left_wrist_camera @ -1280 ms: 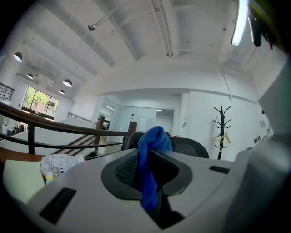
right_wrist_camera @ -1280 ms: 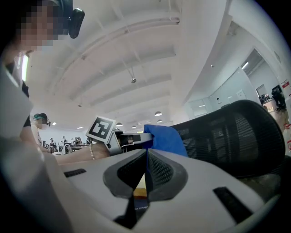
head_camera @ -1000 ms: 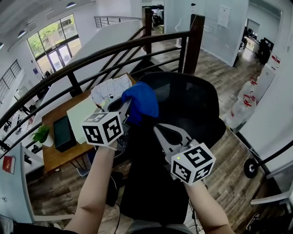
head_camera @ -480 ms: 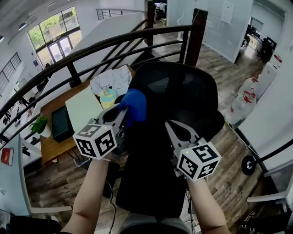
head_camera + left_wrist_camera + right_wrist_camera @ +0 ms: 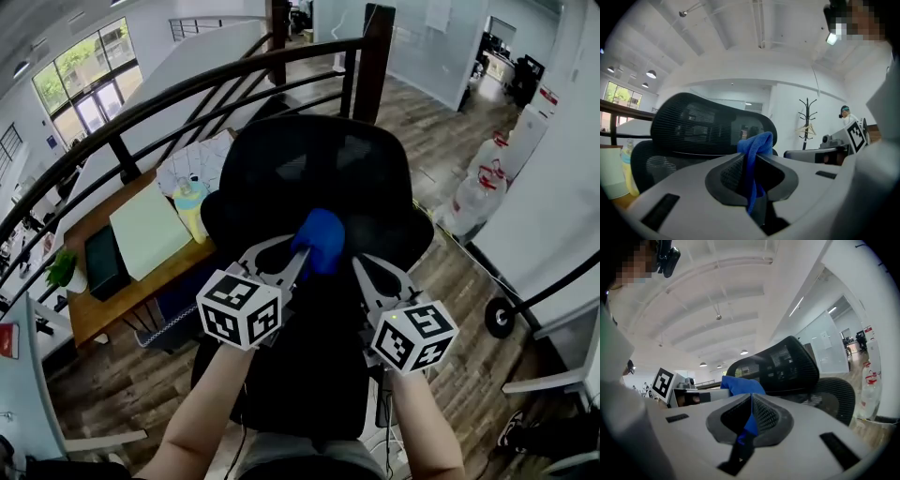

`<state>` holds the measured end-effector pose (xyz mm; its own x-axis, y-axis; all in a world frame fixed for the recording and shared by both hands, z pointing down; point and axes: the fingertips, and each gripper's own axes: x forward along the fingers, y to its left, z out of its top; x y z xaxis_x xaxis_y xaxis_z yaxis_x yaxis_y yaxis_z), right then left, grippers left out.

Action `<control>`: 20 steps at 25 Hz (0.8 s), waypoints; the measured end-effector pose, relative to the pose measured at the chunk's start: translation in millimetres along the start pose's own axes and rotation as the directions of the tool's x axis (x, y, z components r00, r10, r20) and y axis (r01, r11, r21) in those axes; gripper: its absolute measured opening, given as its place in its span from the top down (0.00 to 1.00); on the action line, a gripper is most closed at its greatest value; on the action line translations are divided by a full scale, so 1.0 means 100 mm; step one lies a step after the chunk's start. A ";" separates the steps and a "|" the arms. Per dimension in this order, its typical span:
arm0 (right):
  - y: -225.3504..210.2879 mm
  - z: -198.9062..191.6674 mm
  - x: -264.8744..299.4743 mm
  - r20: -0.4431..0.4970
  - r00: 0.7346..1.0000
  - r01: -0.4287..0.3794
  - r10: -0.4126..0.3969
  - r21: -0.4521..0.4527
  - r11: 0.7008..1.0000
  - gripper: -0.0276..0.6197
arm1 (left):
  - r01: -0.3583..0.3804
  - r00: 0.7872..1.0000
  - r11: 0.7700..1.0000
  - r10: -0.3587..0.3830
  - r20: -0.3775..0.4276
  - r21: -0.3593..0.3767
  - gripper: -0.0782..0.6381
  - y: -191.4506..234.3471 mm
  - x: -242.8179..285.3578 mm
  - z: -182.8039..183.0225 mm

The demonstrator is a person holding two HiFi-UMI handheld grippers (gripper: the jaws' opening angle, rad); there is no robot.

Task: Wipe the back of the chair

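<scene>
A black mesh office chair stands below me, its back (image 5: 319, 164) rising toward the railing. The left gripper (image 5: 298, 258) is shut on a blue cloth (image 5: 322, 239), which sits bunched against the lower middle of the chair back. In the left gripper view the cloth (image 5: 757, 140) hangs down between the closed jaws, with the chair back (image 5: 708, 124) behind it. The right gripper (image 5: 359, 264) lies just right of the cloth, jaws together. In the right gripper view the cloth (image 5: 740, 384) sits at its tip, and blue shows in the slit; a pinch is unclear.
A dark metal railing (image 5: 187, 94) runs behind the chair, with a drop beyond it. Down there stands a wooden desk (image 5: 112, 300) with a yellow bottle (image 5: 190, 208). Water jugs (image 5: 473, 192) stand at the right. A coat stand (image 5: 806, 124) shows in the left gripper view.
The left gripper has carried the blue cloth rightward and down, from the chair back's left edge to its lower middle, close to the right gripper. The right gripper has hardly moved.
</scene>
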<state>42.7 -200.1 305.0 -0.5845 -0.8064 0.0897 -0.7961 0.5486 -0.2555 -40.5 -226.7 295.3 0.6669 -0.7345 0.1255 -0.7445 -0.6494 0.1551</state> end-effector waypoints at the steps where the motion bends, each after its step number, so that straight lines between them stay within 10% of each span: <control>1: -0.09 -0.02 -0.05 -0.002 1.000 0.019 -0.019 0.003 1.000 0.91 | 0.018 1.000 1.000 -0.018 -0.011 0.010 0.81 -0.09 0.09 -0.05; 20: -1.58 -0.30 -0.87 -0.009 0.955 0.296 -0.298 0.137 0.945 0.91 | 0.292 0.946 0.956 -0.294 -0.138 -0.036 0.81 -1.21 1.57 -0.72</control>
<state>214.6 -210.6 366.9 -0.3223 -0.9312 0.1704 -0.9042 0.2495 -0.3467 156.9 -249.3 366.7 0.8539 -0.4770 0.2083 -0.5160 -0.8279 0.2197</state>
